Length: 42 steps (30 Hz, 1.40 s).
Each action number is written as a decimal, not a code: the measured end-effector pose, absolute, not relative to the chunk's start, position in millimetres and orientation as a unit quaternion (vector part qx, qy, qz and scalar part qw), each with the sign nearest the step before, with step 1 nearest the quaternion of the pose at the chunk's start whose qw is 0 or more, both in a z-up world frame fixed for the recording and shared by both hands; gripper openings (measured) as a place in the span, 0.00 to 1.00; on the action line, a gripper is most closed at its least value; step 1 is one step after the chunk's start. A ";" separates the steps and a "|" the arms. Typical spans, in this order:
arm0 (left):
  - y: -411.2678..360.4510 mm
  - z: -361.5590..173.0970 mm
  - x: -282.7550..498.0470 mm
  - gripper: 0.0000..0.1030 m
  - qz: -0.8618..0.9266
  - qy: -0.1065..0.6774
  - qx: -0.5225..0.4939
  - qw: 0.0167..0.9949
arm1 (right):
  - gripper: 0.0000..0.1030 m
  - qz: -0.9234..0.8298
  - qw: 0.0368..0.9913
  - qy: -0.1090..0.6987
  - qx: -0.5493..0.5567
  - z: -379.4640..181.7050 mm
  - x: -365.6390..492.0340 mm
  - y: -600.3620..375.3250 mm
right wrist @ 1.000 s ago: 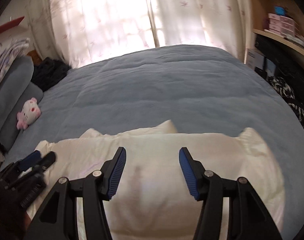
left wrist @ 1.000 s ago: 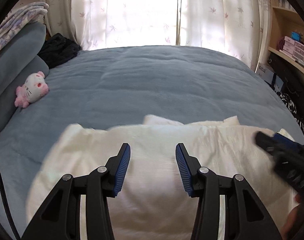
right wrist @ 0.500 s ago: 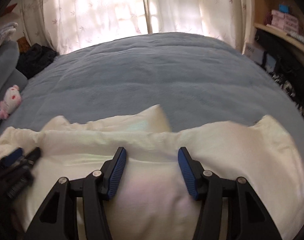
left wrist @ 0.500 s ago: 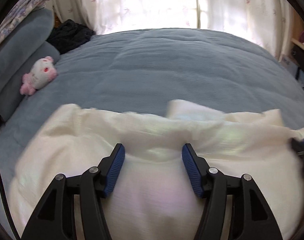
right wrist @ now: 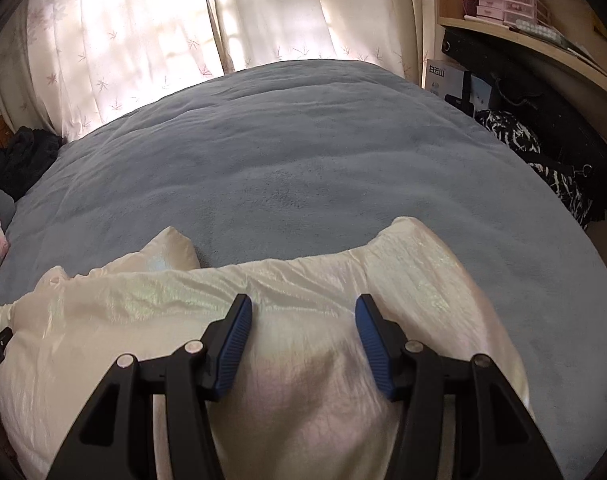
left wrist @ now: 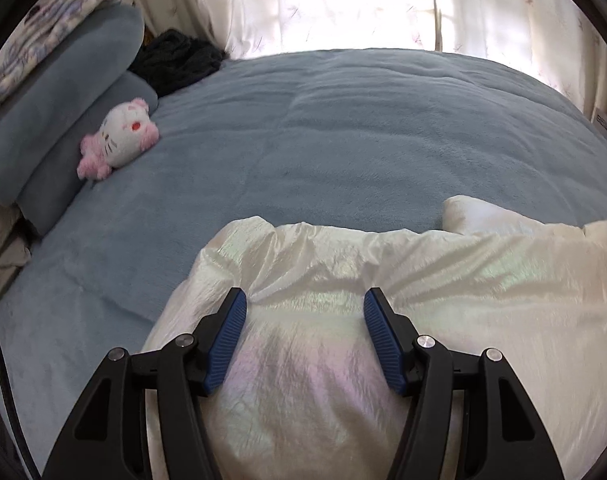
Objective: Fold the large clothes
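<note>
Cream jacket [left wrist: 383, 320] is only roughly folded; left gripper [left wrist: 305, 308] and right gripper [right wrist: 303, 312] are held half-open, nothing gripped, fabric beneath the fingers.

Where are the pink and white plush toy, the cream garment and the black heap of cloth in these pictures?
plush toy [left wrist: 121, 140]: left wrist view, on its white face.
cream garment [right wrist: 303, 280]: right wrist view, on its folded far edge.
black heap of cloth [left wrist: 175, 60]: left wrist view, on its middle.
</note>
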<state>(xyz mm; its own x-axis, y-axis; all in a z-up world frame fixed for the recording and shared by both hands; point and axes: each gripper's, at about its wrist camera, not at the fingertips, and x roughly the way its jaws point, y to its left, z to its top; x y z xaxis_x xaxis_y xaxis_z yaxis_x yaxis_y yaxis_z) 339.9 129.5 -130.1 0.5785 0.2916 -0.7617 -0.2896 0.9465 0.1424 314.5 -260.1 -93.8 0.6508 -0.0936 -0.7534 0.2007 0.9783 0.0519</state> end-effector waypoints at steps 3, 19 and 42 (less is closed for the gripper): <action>125.3 -119.7 331.3 0.58 0.146 0.413 -0.014 0.899 | 0.52 -0.074 0.909 0.405 0.065 -87.4 308.3 -254.7; 56.5 -140.1 348.2 0.68 0.096 0.416 -0.047 0.903 | 0.54 -0.013 0.913 0.402 0.070 -104.7 323.5 -157.6; 65.7 -179.9 348.5 0.76 0.078 0.371 -0.071 0.923 | 0.59 -0.008 0.926 0.369 0.071 -151.5 328.3 -152.6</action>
<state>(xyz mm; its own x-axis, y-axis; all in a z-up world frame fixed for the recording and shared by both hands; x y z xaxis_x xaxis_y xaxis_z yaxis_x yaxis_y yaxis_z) 348.5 65.7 -179.9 0.7128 0.0907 -0.6955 -0.1958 0.9779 -0.0732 328.3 -152.6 -151.5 0.7269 0.0381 -0.6856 0.0675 0.9897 0.1265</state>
